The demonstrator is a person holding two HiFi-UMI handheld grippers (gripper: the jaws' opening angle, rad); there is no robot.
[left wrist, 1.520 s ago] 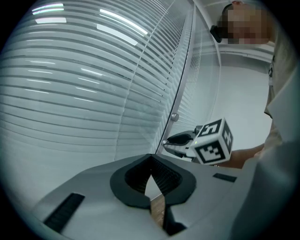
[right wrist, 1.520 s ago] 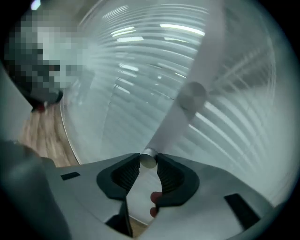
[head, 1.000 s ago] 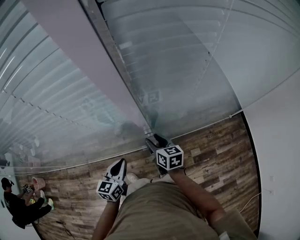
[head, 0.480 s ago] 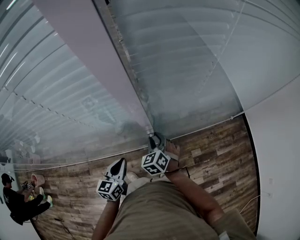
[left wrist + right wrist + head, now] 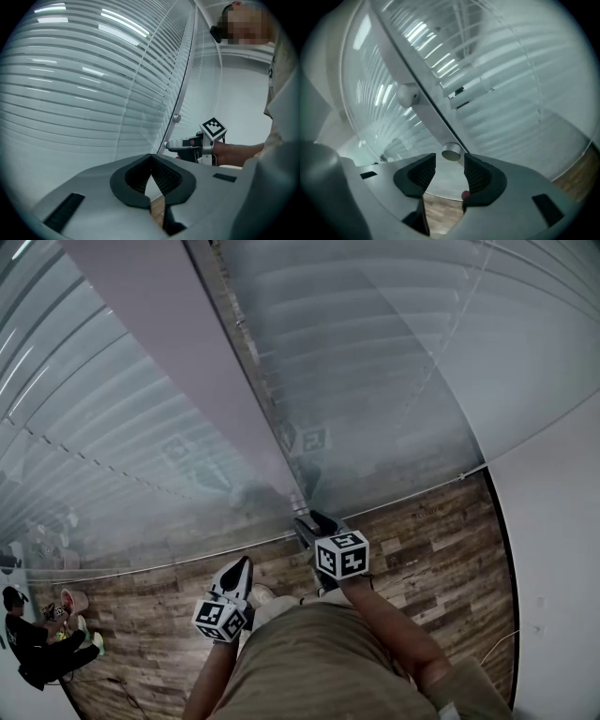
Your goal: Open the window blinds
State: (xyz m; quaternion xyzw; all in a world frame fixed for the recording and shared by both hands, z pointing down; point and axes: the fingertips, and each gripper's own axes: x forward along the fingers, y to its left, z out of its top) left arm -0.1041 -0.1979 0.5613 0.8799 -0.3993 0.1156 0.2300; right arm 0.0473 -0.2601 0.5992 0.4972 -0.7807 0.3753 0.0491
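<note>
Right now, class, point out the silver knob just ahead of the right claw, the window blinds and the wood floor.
Silver knob (image 5: 451, 152): right gripper view, its round side.
Window blinds (image 5: 84, 93): left gripper view, a middle slat.
Wood floor (image 5: 422, 540): head view, a bare plank.

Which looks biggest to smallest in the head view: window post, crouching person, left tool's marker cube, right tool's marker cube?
1. window post
2. crouching person, small only because far off
3. right tool's marker cube and left tool's marker cube: look about alike, not ranked
</note>
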